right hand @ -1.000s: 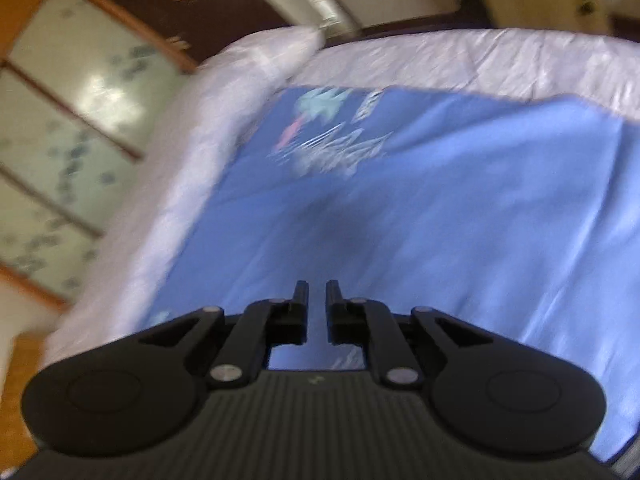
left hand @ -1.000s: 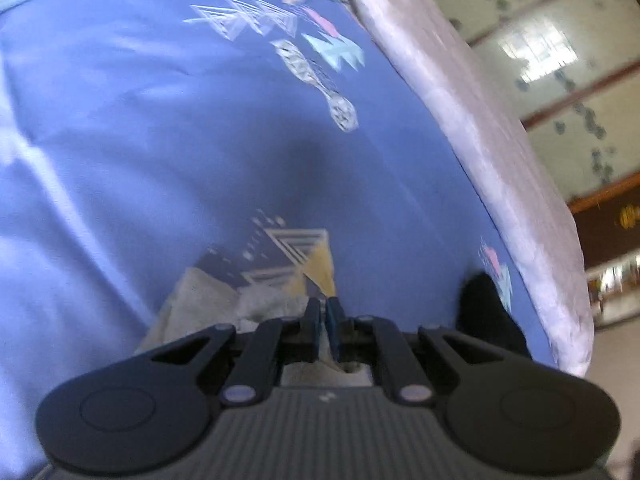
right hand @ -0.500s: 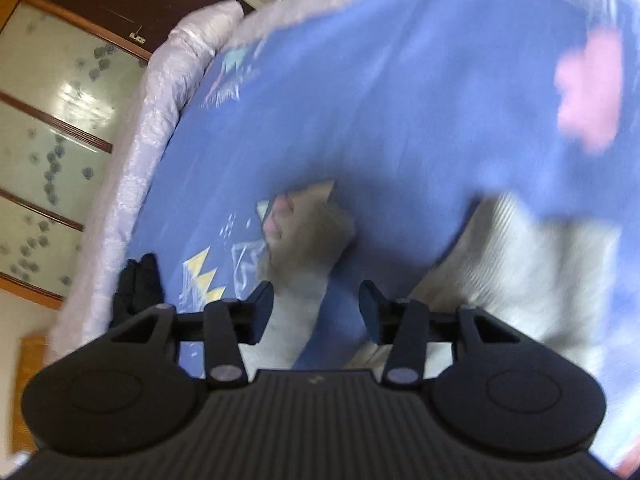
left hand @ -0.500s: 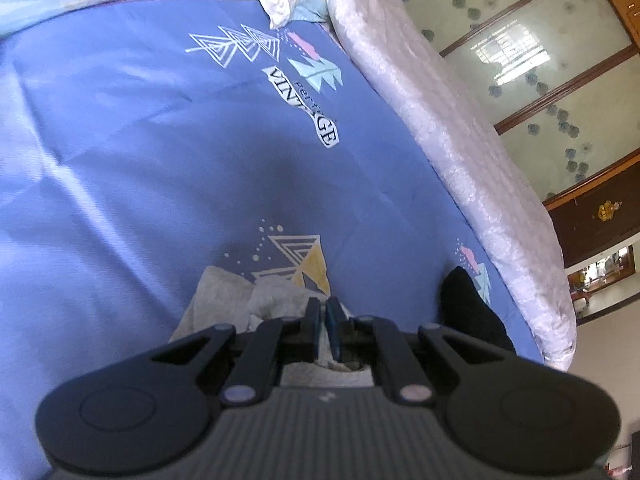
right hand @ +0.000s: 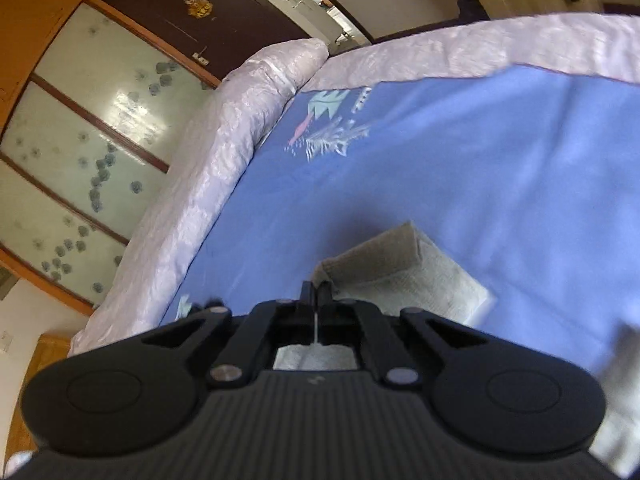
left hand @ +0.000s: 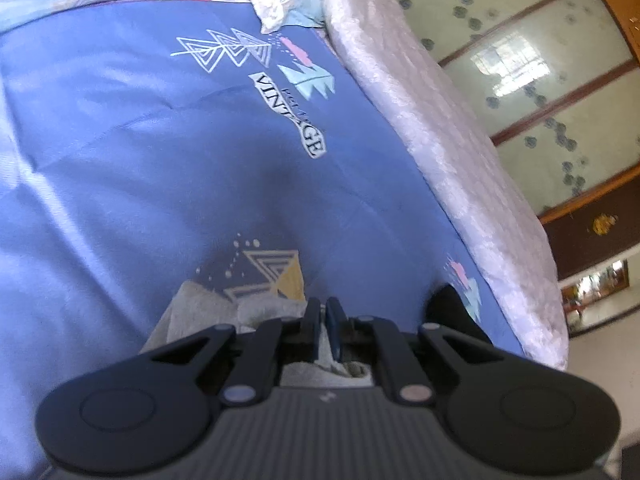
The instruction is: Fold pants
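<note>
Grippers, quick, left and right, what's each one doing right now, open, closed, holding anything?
Left gripper: shut on the grey pants.
Right gripper: shut on an edge of the grey pants.

Spread flat across a bed, a blue sheet (left hand: 132,168) printed with line-drawn triangles, pastel shapes and a label reading "VINTAGE" (left hand: 294,116). Along the bed's edge, a pale lilac quilted cover (left hand: 448,152), rounding the corner in the right wrist view. At the head, patterned pillows (left hand: 276,0). Near the sheet's edge, a small black item (left hand: 450,308), too dark to identify. Beyond, frosted floral-patterned panels in wooden frames (right hand: 84,152).
</note>
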A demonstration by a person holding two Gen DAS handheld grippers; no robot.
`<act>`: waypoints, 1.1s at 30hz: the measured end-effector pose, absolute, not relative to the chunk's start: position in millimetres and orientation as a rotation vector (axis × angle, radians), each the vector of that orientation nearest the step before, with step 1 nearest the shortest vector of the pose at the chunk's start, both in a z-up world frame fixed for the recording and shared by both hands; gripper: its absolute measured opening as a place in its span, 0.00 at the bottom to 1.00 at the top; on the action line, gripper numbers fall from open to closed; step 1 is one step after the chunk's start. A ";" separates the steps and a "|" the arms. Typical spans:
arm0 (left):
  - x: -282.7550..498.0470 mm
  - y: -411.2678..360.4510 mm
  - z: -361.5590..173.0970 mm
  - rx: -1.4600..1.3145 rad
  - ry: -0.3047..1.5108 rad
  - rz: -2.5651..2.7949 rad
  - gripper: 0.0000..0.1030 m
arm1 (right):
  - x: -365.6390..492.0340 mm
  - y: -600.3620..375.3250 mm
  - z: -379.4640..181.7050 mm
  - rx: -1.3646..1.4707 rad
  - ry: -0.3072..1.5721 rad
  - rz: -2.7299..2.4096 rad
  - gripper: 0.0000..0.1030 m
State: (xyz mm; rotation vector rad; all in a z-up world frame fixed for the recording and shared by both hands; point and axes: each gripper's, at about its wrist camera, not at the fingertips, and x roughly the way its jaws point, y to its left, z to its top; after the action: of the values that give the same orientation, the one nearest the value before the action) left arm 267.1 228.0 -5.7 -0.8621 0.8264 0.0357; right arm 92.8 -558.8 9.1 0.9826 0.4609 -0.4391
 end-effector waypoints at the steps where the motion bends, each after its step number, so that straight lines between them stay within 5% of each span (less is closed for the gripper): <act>1: 273.5 228.3 -11.0 -0.871 0.827 0.057 0.04 | 113.1 -564.3 3.6 0.989 0.467 -0.459 0.03; 5: 298.6 234.8 -35.7 -0.896 0.790 0.212 0.05 | 180.0 -575.7 -29.4 0.929 0.541 -0.567 0.19; 17: 235.3 221.2 -21.9 -0.800 0.810 -0.033 0.19 | 105.1 -599.5 -59.0 0.990 0.503 -0.575 0.49; 22: 180.0 214.1 -12.8 -0.730 0.831 -0.111 0.30 | 121.0 -593.6 -84.7 1.058 0.558 -0.547 0.49; 23: 170.8 211.8 -15.0 -0.723 0.846 -0.120 0.30 | 123.5 -591.5 -86.7 1.066 0.542 -0.543 0.41; 25: 155.8 205.7 -22.1 -0.698 0.895 -0.144 0.30 | 135.0 -587.4 -83.4 1.017 0.562 -0.553 0.09; 33: 163.6 185.1 -64.1 -0.621 1.020 -0.114 0.31 | 137.6 -600.1 -72.2 0.947 0.518 -0.683 0.12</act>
State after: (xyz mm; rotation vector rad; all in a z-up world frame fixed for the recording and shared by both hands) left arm 163.6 185.1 -64.1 -0.6213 1.0199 -0.1139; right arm 137.6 -600.1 -72.2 0.9473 0.5177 -0.6830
